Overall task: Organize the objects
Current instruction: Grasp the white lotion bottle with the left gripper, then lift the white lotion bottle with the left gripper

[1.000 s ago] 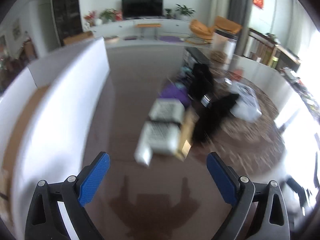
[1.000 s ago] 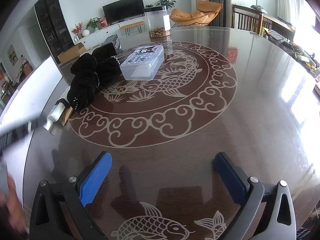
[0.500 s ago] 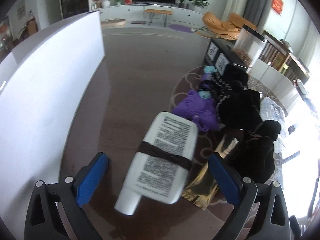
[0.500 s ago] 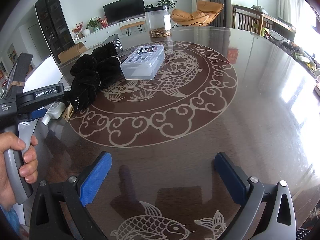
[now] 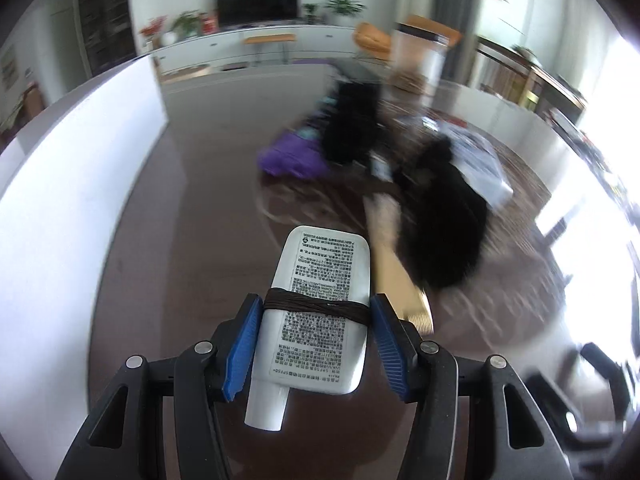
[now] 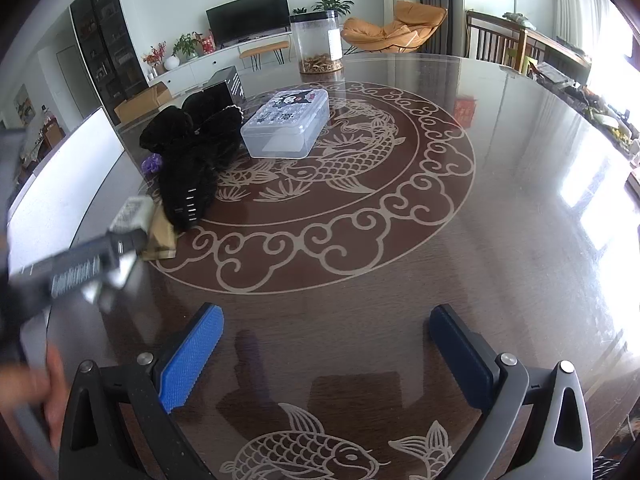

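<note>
My left gripper (image 5: 314,320) is shut on a white tube (image 5: 320,300) with printed text and a dark band round its middle, cap toward the camera, held above the dark table. In the right wrist view the left gripper (image 6: 120,248) shows blurred at the left with the white tube (image 6: 132,212) in it. My right gripper (image 6: 326,320) is open and empty over the table (image 6: 520,240). A clear lidded box (image 6: 286,122) stands at mid-table. Black fluffy items (image 6: 188,160) lie left of it.
A gold pouch (image 5: 396,264) lies beside the black fluffy items (image 5: 440,216), and a purple item (image 5: 288,158) lies behind them. A tall clear jar (image 6: 318,44) stands at the table's far edge. A white board (image 5: 80,184) stands along the left.
My left gripper has closed on the white tube and lifted it off the table. The right gripper has stayed in place, open.
</note>
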